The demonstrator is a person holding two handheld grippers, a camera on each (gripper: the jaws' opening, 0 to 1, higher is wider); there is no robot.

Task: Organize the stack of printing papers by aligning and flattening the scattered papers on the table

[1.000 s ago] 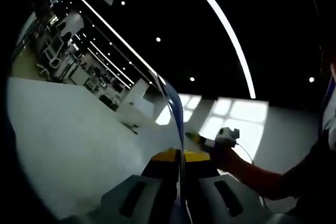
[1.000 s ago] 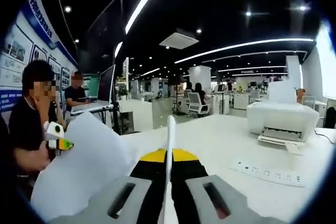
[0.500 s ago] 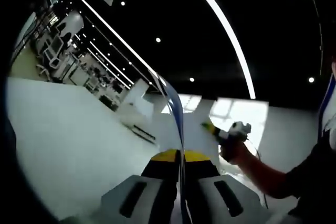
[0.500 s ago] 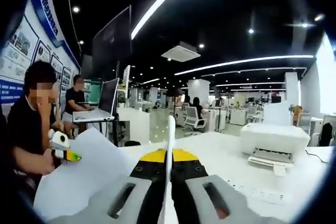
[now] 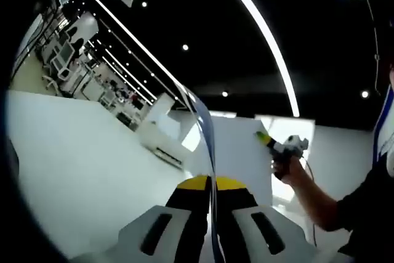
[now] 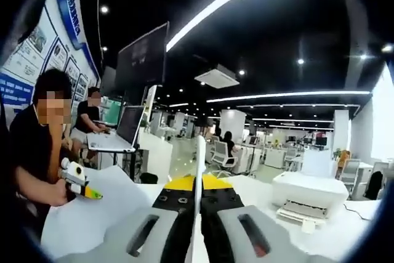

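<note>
While lifted off table, papers pinched by both grippers' fingers, L, R

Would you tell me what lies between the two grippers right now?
In the right gripper view, white paper spans from the left gripper to the right gripper.

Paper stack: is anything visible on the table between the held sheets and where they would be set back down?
Nothing visible does. Both grippers, the left gripper and the right gripper, are clamped on the paper stack, held up on edge. The white table beneath looks bare; the printer sits off to the side.
</note>
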